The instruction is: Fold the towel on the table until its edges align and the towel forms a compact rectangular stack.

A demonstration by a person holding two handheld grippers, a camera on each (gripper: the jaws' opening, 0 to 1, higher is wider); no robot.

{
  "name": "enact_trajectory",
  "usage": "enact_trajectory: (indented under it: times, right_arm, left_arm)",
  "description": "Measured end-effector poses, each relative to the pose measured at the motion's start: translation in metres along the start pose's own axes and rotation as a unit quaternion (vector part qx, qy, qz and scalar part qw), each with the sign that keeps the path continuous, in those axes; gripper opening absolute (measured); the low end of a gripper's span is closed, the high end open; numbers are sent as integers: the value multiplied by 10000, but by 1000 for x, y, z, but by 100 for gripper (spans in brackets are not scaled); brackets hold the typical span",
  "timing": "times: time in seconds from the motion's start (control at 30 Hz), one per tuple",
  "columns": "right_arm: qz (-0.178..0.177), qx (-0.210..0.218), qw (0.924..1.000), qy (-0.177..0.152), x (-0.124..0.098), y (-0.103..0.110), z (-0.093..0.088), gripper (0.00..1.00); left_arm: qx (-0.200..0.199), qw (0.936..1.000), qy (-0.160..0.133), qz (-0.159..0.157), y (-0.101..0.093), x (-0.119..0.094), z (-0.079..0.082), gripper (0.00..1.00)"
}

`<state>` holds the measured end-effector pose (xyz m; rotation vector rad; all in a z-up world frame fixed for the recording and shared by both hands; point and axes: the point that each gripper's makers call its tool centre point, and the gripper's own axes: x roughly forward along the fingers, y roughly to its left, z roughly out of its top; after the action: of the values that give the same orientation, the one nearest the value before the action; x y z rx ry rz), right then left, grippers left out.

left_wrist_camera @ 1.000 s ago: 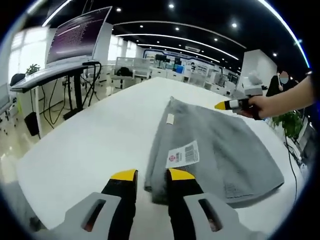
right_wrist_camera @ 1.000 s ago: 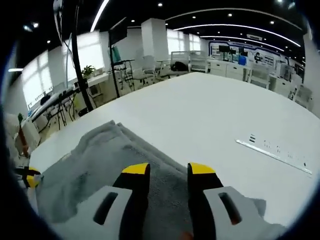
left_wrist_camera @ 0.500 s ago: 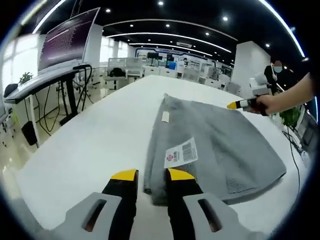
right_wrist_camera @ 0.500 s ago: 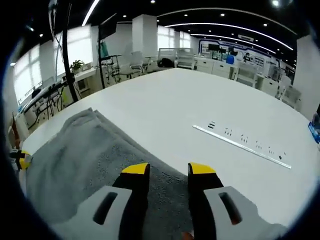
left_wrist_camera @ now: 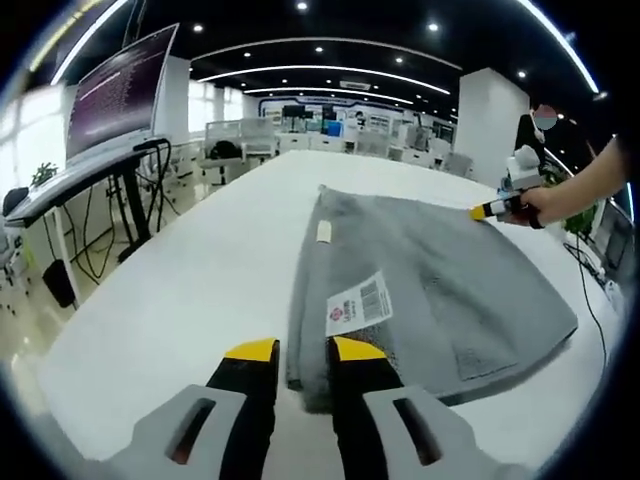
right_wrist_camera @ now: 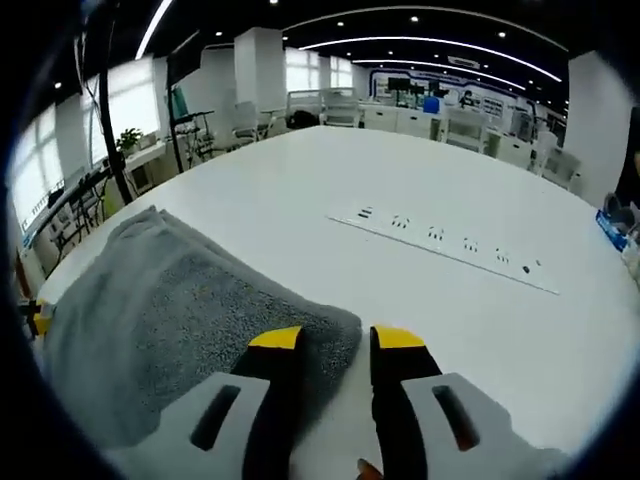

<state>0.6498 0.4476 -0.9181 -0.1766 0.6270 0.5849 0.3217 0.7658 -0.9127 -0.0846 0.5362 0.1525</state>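
A grey towel (left_wrist_camera: pixel 430 280) lies folded on the white table (left_wrist_camera: pixel 200 270), with a white barcode label (left_wrist_camera: pixel 358 302) on top. My left gripper (left_wrist_camera: pixel 303 350) is at the towel's near corner, jaws close together with the corner pinched between them. At the far right corner, a hand holds my right gripper (left_wrist_camera: pixel 478 212), closed on the edge. In the right gripper view the towel (right_wrist_camera: pixel 170 310) ends in a rounded corner between the jaws of my right gripper (right_wrist_camera: pixel 323 338). The left gripper's yellow tip (right_wrist_camera: pixel 38 318) shows at the far left.
A white power strip (right_wrist_camera: pixel 440 245) lies on the table beyond the towel. A desk with a large monitor (left_wrist_camera: pixel 120 90) stands off the table's left side. A cable (left_wrist_camera: pixel 590 300) hangs past the right edge. Bare tabletop stretches left of the towel.
The right gripper has drawn its towel corner outward to the right, so the towel lies wider and flatter. The left gripper has kept its hold at the near corner.
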Motion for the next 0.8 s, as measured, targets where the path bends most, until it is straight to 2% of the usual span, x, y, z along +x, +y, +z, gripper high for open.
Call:
enact_trajectory:
  times: [0.13, 0.23, 0.47, 0.6, 0.73, 0.8]
  right_arm:
    - [78, 105, 9999, -75, 4, 3, 0, 21]
    - [77, 221, 9996, -136, 2, 4, 1, 20]
    - [170, 113, 9997, -106, -1, 8, 1, 15]
    - [112, 66, 9998, -157, -4, 10, 1, 7]
    - [117, -246, 9994, -222, -5, 13, 4, 5]
    - [122, -268, 9993, -209, -6, 11, 4, 5]
  left_arm:
    - [31, 10000, -13, 88, -4, 1, 1, 16]
    - [-88, 9998, -94, 179, -4, 1, 2, 14]
    - [13, 9988, -149, 461, -14, 1, 2, 9]
    - [-118, 9987, -154, 478, -13, 1, 1, 8]
    - [-110, 9984, -171, 518, -15, 0, 1, 7]
    - [-67, 9987, -145, 485, -15, 0, 0, 7]
